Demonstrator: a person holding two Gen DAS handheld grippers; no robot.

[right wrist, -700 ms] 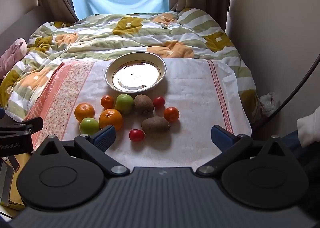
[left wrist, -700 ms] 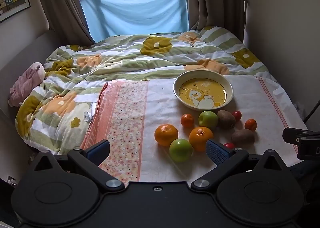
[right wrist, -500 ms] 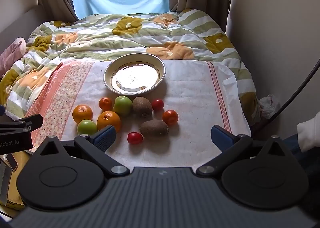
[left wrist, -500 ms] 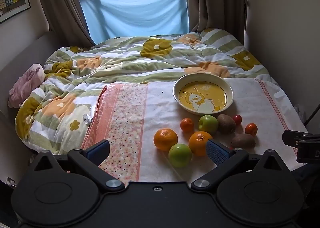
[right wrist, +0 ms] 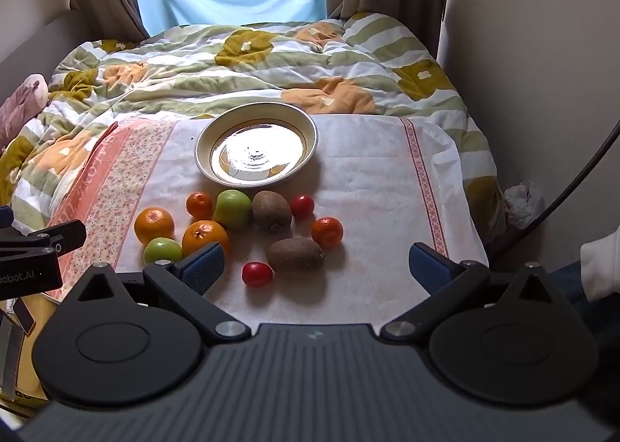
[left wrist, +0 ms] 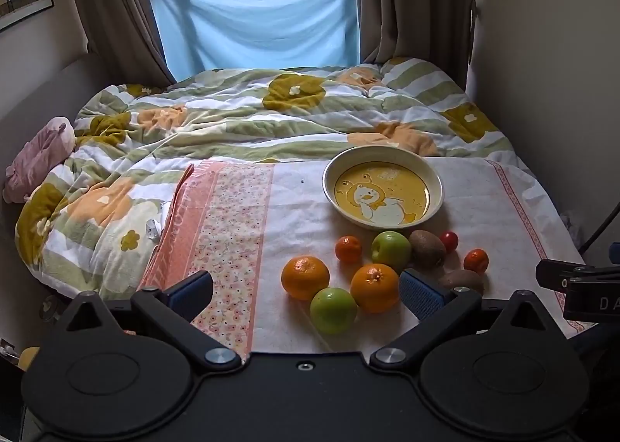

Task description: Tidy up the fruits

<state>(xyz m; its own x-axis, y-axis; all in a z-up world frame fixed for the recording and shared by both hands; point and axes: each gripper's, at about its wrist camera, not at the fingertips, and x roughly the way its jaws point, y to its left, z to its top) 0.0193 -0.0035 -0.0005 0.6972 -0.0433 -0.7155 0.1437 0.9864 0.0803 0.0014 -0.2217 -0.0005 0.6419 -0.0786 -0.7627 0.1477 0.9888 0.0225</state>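
Fruit lies loose on a white cloth (right wrist: 372, 186) on the bed, in front of an empty cream bowl (right wrist: 205, 139) with a yellow duck picture (left wrist: 381, 197). Two oranges (left wrist: 305, 277) (left wrist: 374, 287), two green apples (left wrist: 333, 310) (left wrist: 390, 246), two kiwis (right wrist: 271, 209) (right wrist: 296, 252), two small mandarins (right wrist: 199, 204) (right wrist: 327, 231) and two red tomatoes (right wrist: 257, 273) (right wrist: 302, 205) form the cluster. My left gripper (left wrist: 306, 289) hangs open above the cloth's near edge, with nothing between its fingers. My right gripper (right wrist: 316, 267) is open too, over the near kiwi and tomato, touching neither.
A rumpled green, white and orange quilt (left wrist: 248, 120) covers the bed behind the cloth. A pink plush toy (left wrist: 38, 155) lies at the left edge. A wall (right wrist: 542, 54) runs close along the right side, and a black cable (right wrist: 562, 197) hangs there. A white sleeve (right wrist: 600, 267) shows at the right.
Both wrist views have tilted up and drawn back a little, so the fruit and bowl sit lower in the frames. Both grippers stay open and no fruit has moved.
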